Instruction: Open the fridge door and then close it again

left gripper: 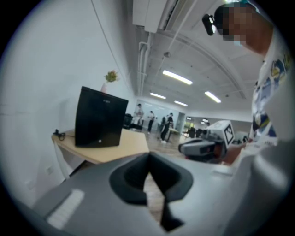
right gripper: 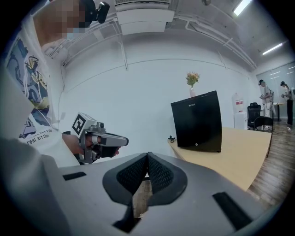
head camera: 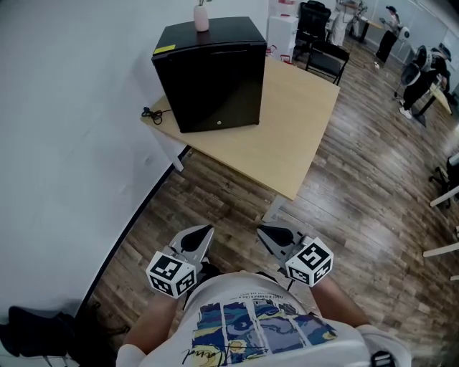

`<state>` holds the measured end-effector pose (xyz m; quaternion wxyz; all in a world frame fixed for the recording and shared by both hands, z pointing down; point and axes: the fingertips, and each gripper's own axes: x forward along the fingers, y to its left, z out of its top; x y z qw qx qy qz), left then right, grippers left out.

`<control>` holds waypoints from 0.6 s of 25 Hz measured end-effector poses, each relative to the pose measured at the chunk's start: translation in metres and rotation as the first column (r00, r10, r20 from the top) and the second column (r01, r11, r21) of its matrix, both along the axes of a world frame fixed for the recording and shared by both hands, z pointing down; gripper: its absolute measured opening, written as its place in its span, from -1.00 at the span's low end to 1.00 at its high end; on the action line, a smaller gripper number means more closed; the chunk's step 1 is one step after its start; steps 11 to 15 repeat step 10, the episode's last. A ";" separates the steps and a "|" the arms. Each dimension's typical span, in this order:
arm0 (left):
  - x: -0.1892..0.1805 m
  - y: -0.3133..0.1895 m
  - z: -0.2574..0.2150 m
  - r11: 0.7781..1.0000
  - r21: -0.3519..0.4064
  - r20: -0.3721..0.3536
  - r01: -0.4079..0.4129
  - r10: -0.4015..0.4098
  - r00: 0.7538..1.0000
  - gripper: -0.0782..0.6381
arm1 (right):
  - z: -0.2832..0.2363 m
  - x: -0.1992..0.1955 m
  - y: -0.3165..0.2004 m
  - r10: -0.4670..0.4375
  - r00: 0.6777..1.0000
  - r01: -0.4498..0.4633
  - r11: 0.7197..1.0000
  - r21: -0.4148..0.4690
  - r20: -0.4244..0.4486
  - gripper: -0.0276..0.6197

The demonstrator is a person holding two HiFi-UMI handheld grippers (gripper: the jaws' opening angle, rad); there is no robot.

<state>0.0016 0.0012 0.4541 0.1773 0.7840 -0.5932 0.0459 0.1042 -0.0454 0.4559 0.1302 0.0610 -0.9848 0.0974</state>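
Observation:
A small black fridge [head camera: 213, 75] stands shut on a light wooden table [head camera: 287, 136] against the white wall; it also shows as the black fridge [left gripper: 99, 119] and the black fridge [right gripper: 197, 120]. A pink vase [head camera: 201, 17] with a sprig sits on its top. My left gripper [head camera: 206, 231] and right gripper [head camera: 262, 231] are held close to my body, well short of the table, both pointing toward it. Each has its jaws shut with nothing between them. In the gripper views the left gripper [left gripper: 148, 156] and right gripper [right gripper: 147, 155] show their pads meeting.
Wood plank floor [head camera: 215, 197] lies between me and the table. A black cable [head camera: 152, 113] hangs at the table's left corner. Black chairs [head camera: 326, 61] stand behind the table, people [head camera: 391, 32] and office chairs farther right. A dark bag [head camera: 39, 333] lies by the wall at lower left.

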 end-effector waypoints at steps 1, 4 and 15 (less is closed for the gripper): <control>0.001 -0.001 0.000 1.000 -0.001 0.000 -0.002 0.002 1.000 -0.76 | 0.000 0.002 0.000 0.004 1.000 -0.004 1.000 -0.001 0.001 -0.88; 0.005 -0.004 0.000 1.000 0.002 -0.001 -0.009 0.009 1.000 -0.76 | 0.000 0.008 -0.002 0.016 1.000 -0.016 1.000 0.000 0.002 -0.88; 0.016 -0.013 -0.002 1.000 0.011 -0.004 -0.026 0.026 1.000 -0.76 | 0.000 0.015 -0.003 0.022 1.000 -0.022 1.000 0.002 -0.001 -0.88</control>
